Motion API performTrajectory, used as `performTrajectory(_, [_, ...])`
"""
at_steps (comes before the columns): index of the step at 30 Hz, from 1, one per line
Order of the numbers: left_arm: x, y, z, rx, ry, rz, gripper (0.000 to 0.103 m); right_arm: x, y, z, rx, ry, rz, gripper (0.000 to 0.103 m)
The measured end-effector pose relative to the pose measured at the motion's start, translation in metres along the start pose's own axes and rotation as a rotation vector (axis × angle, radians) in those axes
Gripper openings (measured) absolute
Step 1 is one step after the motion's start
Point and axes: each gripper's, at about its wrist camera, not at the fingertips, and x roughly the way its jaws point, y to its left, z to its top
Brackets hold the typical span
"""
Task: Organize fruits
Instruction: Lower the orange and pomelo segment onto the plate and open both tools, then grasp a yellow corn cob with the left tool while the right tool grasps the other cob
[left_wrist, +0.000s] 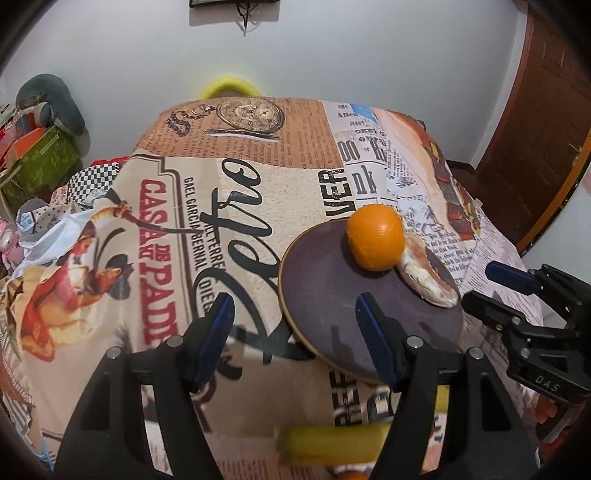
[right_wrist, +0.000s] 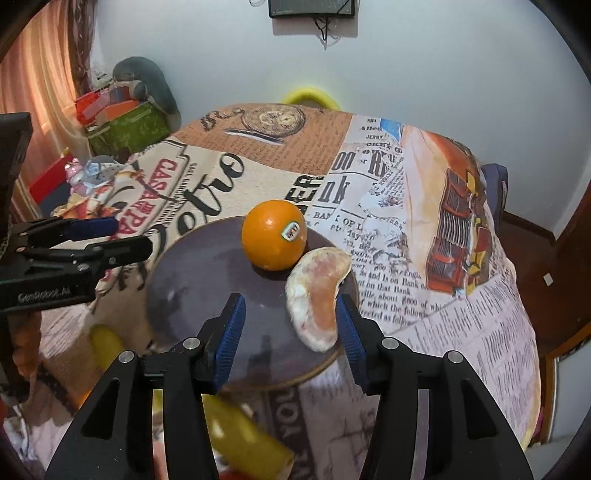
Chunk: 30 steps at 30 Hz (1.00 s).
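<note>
A dark round plate (left_wrist: 332, 295) (right_wrist: 207, 273) lies on the patterned tablecloth. On it sit a whole orange (left_wrist: 375, 236) (right_wrist: 273, 232) with a sticker and a peeled citrus segment (left_wrist: 428, 277) (right_wrist: 317, 299) at its right rim. My left gripper (left_wrist: 295, 317) is open and empty over the plate's near left edge. My right gripper (right_wrist: 291, 328) is open above the plate; its right finger is close beside the segment. The right gripper also shows in the left wrist view (left_wrist: 491, 284), and the left gripper shows in the right wrist view (right_wrist: 125, 236).
A yellow fruit (left_wrist: 332, 443) (right_wrist: 243, 439) lies blurred under the grippers, with another yellow piece (right_wrist: 107, 343) to the left. Cluttered boxes (left_wrist: 40, 155) (right_wrist: 125, 122) stand at the far left. A wooden door (left_wrist: 546, 129) is at the right, a yellow chair back (left_wrist: 229, 86) behind the table.
</note>
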Motion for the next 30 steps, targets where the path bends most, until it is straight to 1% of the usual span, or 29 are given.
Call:
performTrajectory(4, [-0.016, -0.001, -0.011, 0.006, 0.003, 0.0, 0.069, -0.019, 0.009, -0.013, -0.006, -0.012, 0.008, 0.055])
performTrajectory(9, [-0.036, -0.001, -0.028, 0.007, 0.012, 0.002, 0.072, -0.036, 0.024, -0.031, -0.037, -0.01, 0.002, 0.063])
performTrajectory(10, [-0.039, -0.002, -0.032, 0.007, 0.014, 0.004, 0.074, -0.038, 0.027, -0.035, -0.044, -0.007, 0.005, 0.065])
performTrajectory(12, [-0.045, -0.003, -0.04, 0.006, 0.023, 0.008, 0.085, -0.04, 0.033, -0.042, -0.059, 0.0, 0.007, 0.07])
performTrajectory(14, [-0.048, -0.005, -0.047, 0.006, 0.029, 0.009, 0.086, -0.04, 0.038, -0.049, -0.082, 0.011, 0.004, 0.073])
performTrajectory(16, [-0.048, -0.008, -0.053, 0.013, 0.044, 0.005, 0.086, -0.036, 0.04, -0.057, -0.093, 0.031, 0.002, 0.073])
performTrajectory(17, [-0.047, -0.009, -0.054, 0.016, 0.051, 0.005, 0.088, -0.034, 0.04, -0.059, -0.093, 0.04, 0.003, 0.073])
performTrajectory(18, [-0.046, -0.012, -0.057, 0.021, 0.063, 0.008, 0.092, -0.029, 0.039, -0.061, -0.09, 0.056, 0.001, 0.073])
performTrajectory(19, [-0.043, -0.015, -0.059, 0.026, 0.073, 0.01, 0.093, -0.028, 0.038, -0.063, -0.087, 0.064, -0.003, 0.073])
performTrajectory(26, [-0.022, -0.038, -0.072, 0.078, 0.14, -0.027, 0.094, -0.012, 0.026, -0.071, -0.066, 0.098, -0.025, 0.073])
performTrajectory(30, [-0.012, -0.047, -0.076, 0.102, 0.165, -0.031, 0.094, -0.003, 0.018, -0.07, -0.051, 0.118, -0.004, 0.073])
